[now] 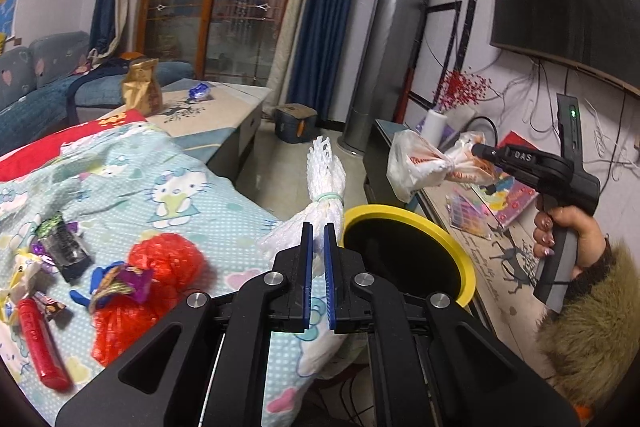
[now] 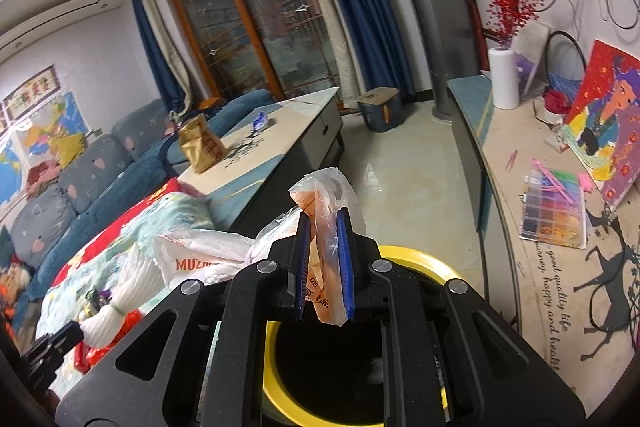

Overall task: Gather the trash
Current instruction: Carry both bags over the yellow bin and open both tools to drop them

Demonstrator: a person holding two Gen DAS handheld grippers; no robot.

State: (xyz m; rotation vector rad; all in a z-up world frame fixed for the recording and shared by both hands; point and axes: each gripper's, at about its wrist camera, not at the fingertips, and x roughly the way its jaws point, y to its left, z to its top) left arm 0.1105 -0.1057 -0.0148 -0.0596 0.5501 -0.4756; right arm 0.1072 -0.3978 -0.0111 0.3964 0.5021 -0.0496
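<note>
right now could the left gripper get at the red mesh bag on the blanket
Probably not yet: the left gripper is shut on the white foam net beside the yellow-rimmed bin. The red mesh bag lies uncovered on the blanket with nothing above it, so the way looks free once that is dropped.

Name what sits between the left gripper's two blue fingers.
In the left wrist view, the left gripper pinches a white foam net bundle beside the yellow-rimmed bin.

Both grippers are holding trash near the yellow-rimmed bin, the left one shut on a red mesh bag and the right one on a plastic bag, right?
Not quite. The left gripper holds the white foam net, as the left wrist view shows; the red mesh bag lies on the blanket. The right gripper does hold the plastic bag, near the bin.
</note>
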